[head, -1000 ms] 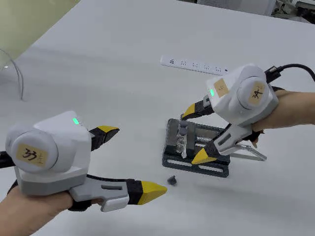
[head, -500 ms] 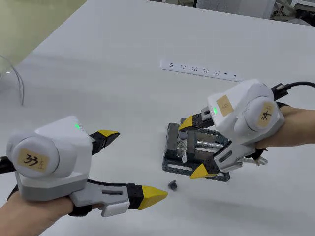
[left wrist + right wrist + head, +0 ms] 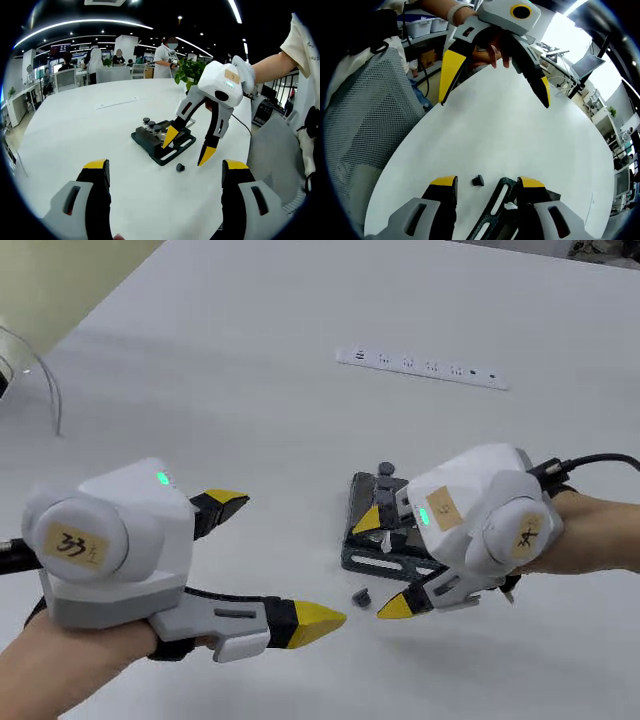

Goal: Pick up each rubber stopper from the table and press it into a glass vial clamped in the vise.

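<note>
A small dark rubber stopper [image 3: 361, 596] [image 3: 180, 167] [image 3: 478, 180] lies loose on the white table, just in front of the black vise [image 3: 362, 558] [image 3: 150, 142] [image 3: 492, 210]. My right gripper [image 3: 380, 564] [image 3: 188, 147] hangs open over the vise's near edge, its lower yellow tip close beside the stopper, nothing between its jaws. It covers most of the vise. A dark round cap [image 3: 386, 469] shows at the vise's far side. My left gripper [image 3: 278, 560] [image 3: 495, 97] is open and empty, left of the stopper.
A white power strip [image 3: 425, 368] [image 3: 117, 103] lies farther back on the table. A clear curved plastic piece [image 3: 45, 390] sits at the far left edge. The right gripper's cable [image 3: 600, 460] trails off to the right.
The right gripper has come down and nearer, from above the vise to its front edge beside the loose stopper. The left gripper has held its place, open.
</note>
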### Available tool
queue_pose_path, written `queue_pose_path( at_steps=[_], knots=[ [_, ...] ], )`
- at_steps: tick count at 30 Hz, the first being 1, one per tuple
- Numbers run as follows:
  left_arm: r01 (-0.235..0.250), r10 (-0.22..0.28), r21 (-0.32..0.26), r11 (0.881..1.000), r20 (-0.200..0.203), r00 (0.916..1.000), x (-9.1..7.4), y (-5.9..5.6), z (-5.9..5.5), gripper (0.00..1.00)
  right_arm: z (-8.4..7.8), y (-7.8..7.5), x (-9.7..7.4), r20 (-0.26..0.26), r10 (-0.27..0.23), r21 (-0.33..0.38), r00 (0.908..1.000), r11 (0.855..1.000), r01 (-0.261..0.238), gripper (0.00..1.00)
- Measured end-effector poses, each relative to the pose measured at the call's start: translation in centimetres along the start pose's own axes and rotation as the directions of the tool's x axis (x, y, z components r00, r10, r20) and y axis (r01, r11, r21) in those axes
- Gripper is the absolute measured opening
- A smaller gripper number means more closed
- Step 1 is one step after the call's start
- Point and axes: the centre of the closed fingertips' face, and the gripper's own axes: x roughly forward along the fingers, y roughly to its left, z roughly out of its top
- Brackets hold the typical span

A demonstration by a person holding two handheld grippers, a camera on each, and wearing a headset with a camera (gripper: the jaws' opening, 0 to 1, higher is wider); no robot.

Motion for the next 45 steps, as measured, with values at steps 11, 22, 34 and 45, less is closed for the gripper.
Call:
queue_pose_path(
  at_steps=[11,22,34,45],
  knots=[
    [-0.006,0.006,-0.012,1.000,-0.012,0.9999,-0.3,-0.1,-0.6,0.92,-1.7,0.8,1.8,-0.048,0.012,-0.082,0.9988,0.997,-0.016,0.21],
    [-0.010,0.010,-0.027,1.000,-0.015,0.9998,-0.4,-0.2,-1.0,0.92,-1.8,0.7,2.4,-0.062,0.016,-0.131,0.9980,0.991,-0.024,0.11],
    [-0.017,0.016,-0.040,0.999,-0.016,0.9997,-0.3,-0.3,-1.3,0.92,-2.0,0.7,2.4,-0.067,0.024,-0.125,0.9974,0.992,-0.032,0.05],
    [-0.051,0.052,-0.088,0.995,0.011,0.9986,0.1,0.2,-0.3,0.85,-1.6,0.3,1.4,-0.026,-0.031,-0.026,0.9992,0.999,0.031,0.05]
  ],
)
